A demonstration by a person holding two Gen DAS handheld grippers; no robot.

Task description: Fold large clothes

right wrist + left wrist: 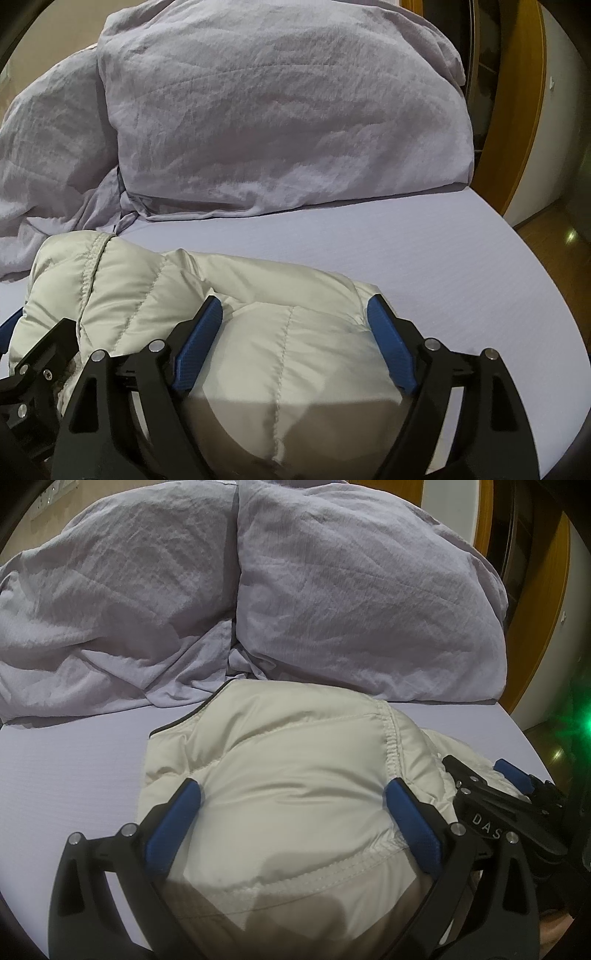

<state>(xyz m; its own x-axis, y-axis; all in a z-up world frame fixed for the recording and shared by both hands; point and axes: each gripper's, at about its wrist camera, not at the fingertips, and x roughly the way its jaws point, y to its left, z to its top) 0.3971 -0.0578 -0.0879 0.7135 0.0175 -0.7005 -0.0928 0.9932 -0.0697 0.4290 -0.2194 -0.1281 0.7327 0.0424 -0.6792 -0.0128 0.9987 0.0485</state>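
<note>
A cream quilted puffer jacket (295, 760) lies bunched in a thick fold on the lavender bed sheet (74, 775). My left gripper (293, 797) stands wide open over its near part, blue pads either side of a puffy bulge. In the right wrist view the same jacket (155, 280) swells up between the wide-open fingers of my right gripper (295, 317), whose pads flank it without a clear squeeze. The two grippers sit side by side: the right gripper (476, 766) shows at the jacket's right edge, the left gripper (35, 326) at its left.
Two large crumpled lavender pillows (110, 609) (369, 609) lean at the head of the bed just beyond the jacket. The bed's right edge (517, 295) drops to a wooden floor (554, 229). A wooden door frame (517, 110) stands past it.
</note>
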